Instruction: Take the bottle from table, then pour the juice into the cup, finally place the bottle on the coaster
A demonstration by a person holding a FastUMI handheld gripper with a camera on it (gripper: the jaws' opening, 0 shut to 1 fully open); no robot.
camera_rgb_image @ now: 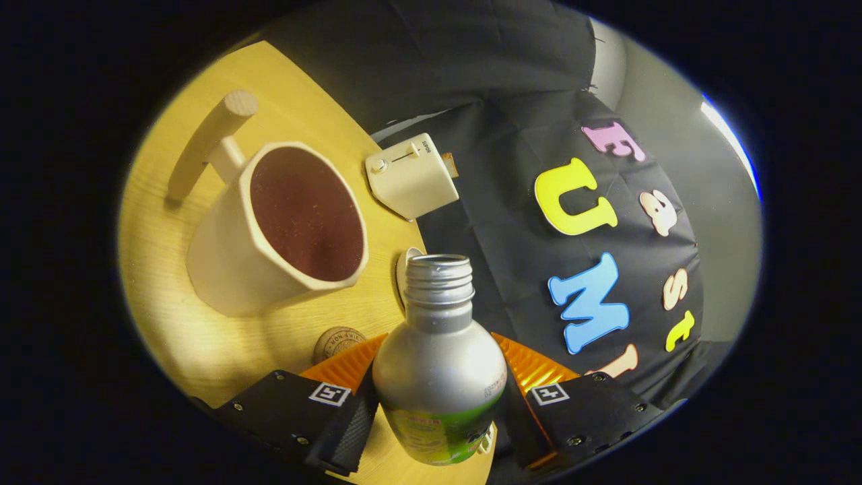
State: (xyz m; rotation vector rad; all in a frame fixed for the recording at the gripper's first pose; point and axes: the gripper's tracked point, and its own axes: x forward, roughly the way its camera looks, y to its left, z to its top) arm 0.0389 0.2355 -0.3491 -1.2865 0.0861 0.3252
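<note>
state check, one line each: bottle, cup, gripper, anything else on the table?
bottle: uncapped, held between the fingers, tilted toward the cup
cup: on the table, holds dark liquid
gripper: shut on the bottle
round coaster: bare, beside the cup
white box with a slider: beyond the cup

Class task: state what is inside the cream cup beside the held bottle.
The cup holds dark reddish-brown contents nearly to its rim; its bottom is covered. The gripper is shut on the bottle.

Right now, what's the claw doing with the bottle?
Claw shut on bottle, cap off. Bottle beside the cup, mouth not over it. Small white box beyond the cup.
</note>
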